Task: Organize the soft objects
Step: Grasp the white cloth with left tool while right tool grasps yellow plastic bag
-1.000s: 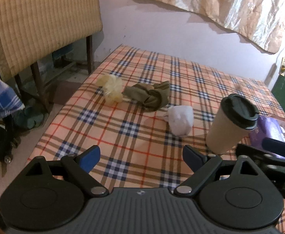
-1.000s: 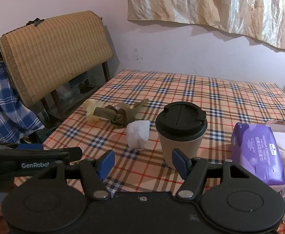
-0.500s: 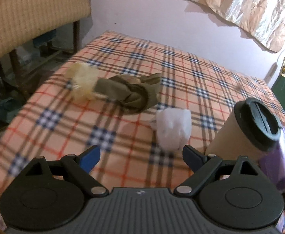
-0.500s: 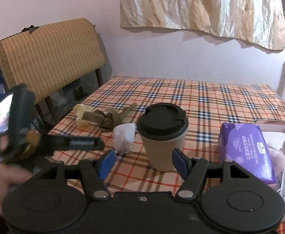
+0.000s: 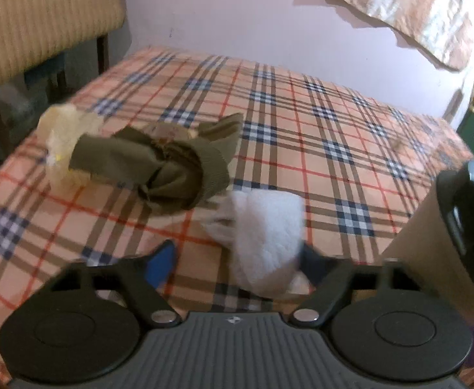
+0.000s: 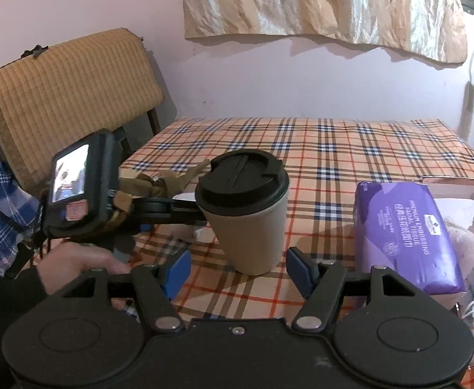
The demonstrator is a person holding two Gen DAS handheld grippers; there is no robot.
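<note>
A white fluffy wad (image 5: 266, 236) lies on the plaid tablecloth (image 5: 301, 136), between the fingers of my left gripper (image 5: 238, 264). Its jaws are closing: the right finger touches the wad, and the left blue pad (image 5: 162, 262) still stands apart from it. Behind the wad lies a knotted olive sock (image 5: 172, 165) with a pale yellow fluffy piece (image 5: 62, 136) at its left end. My right gripper (image 6: 238, 269) is open and holds nothing; it hovers just in front of the paper cup (image 6: 246, 214). The left gripper's fingertips are hidden behind that cup in the right wrist view.
The lidded cup (image 5: 447, 236) stands close to the right of the white wad. A purple tissue pack (image 6: 405, 236) and a box (image 6: 457, 183) with face masks and a pink fluffy item sit at the right. A chair with a woven mat (image 6: 68, 90) stands left of the table.
My left gripper has moved forward and down over the white wad, and its jaws have narrowed around it. The right gripper has stayed open and has crept slightly toward the cup.
</note>
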